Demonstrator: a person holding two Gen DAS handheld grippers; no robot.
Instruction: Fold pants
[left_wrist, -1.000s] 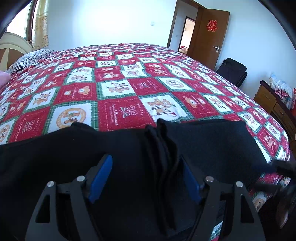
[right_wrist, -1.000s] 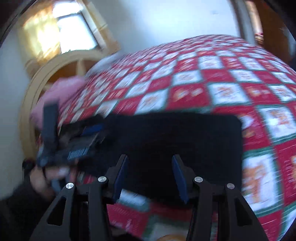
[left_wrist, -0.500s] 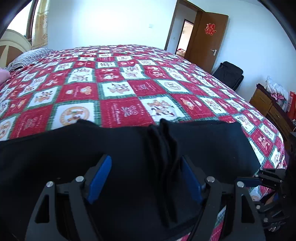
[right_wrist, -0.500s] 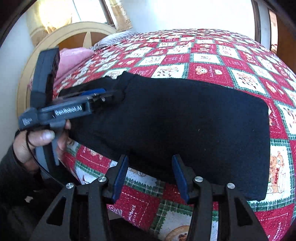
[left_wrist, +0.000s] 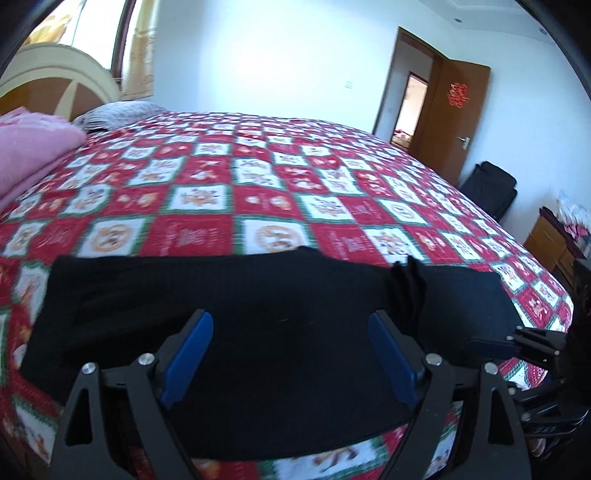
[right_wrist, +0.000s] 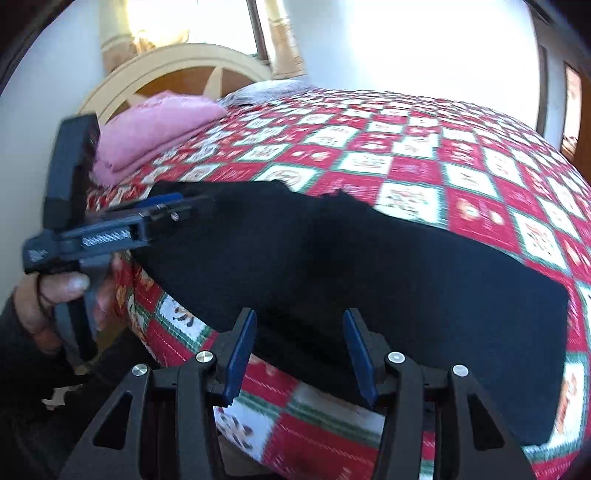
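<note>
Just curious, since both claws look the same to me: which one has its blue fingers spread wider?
The left gripper: its fingers are spread wide over the pants and opening. The right gripper shows a narrower gap, at the pants' near edge.

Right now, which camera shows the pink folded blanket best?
The right wrist view: the pink blanket sits whole near the headboard, with its stacked folds visible. The left wrist view shows only part of it, cut off by the picture's left edge.

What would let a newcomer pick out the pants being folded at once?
A big bed with a red, white and green checked quilt fills the room. Along its near edge lie the pants, a flat black rectangle. They are the only dark, unpatterned thing on the quilt, unlike the folded pink blanket by the headboard.
</note>
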